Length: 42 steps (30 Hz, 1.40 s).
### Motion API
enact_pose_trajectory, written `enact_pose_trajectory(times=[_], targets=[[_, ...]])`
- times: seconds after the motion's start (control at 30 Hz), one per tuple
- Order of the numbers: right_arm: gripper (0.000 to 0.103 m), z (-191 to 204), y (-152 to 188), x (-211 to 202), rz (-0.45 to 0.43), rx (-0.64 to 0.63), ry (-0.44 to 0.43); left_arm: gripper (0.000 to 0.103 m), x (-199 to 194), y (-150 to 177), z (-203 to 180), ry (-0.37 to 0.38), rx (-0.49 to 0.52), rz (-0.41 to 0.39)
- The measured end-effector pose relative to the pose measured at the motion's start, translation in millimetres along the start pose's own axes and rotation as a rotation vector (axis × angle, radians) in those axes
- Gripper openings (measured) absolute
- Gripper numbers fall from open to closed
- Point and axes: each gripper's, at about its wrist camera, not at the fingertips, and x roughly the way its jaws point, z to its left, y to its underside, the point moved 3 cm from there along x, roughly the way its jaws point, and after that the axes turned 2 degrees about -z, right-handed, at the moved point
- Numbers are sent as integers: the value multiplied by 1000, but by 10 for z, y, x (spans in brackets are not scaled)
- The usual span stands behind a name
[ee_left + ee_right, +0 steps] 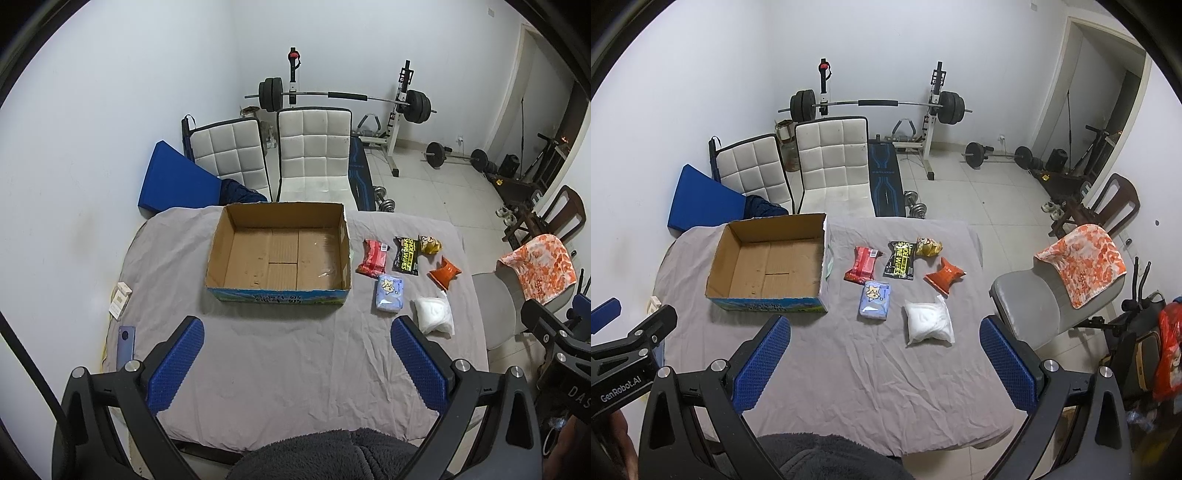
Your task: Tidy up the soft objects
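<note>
An empty open cardboard box stands on a table covered by a grey cloth. To its right lie several soft packs: a red pack, a black wipes pack, a yellow bag, an orange pouch, a light blue tissue pack and a white bag. My left gripper is open and empty above the near cloth in front of the box. My right gripper is open and empty, above the near cloth just short of the white bag.
Two white chairs stand behind the table. A grey chair with an orange towel is at the right. A small white box and a phone lie at the table's left edge. Gym weights stand at the back.
</note>
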Motion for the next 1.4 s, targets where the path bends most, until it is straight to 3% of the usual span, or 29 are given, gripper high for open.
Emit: enact_pose_trajectory(times=[1.4], targets=[[103, 77, 73, 55, 15, -7, -13, 103, 42, 20, 53, 2, -5, 0]])
